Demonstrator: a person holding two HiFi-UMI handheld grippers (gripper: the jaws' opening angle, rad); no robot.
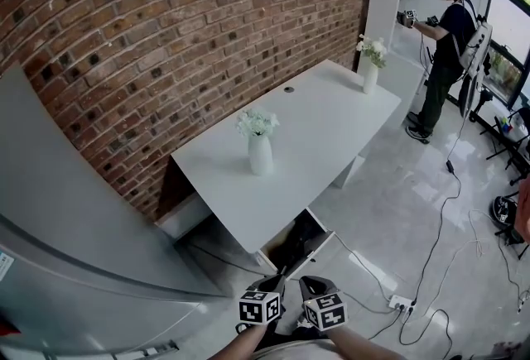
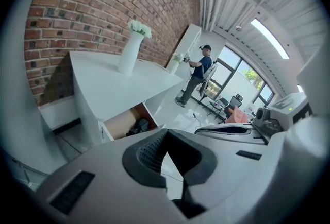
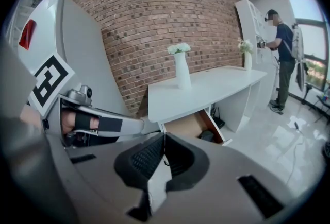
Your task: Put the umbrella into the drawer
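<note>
We hold the left gripper [image 2: 166, 134] and the right gripper [image 3: 164, 138] side by side close to our body, well apart from the desk [image 1: 315, 127]. Each has its jaws pressed together on nothing, which we read as hands with no load, because the umbrella [image 1: 290, 247] seems to lie already in the open drawer [image 1: 325, 249] under the desk's near end. It shows only as a dark, compact bundle inside the drawer, too small for us to make out a handle or strap.

A flower vase [image 1: 260, 153] stands toward the near end of the white table [image 1: 323, 114]. A second vase [image 1: 370, 77] stands at its far end. Under the near end a drawer [image 1: 325, 252] stands open.
</note>
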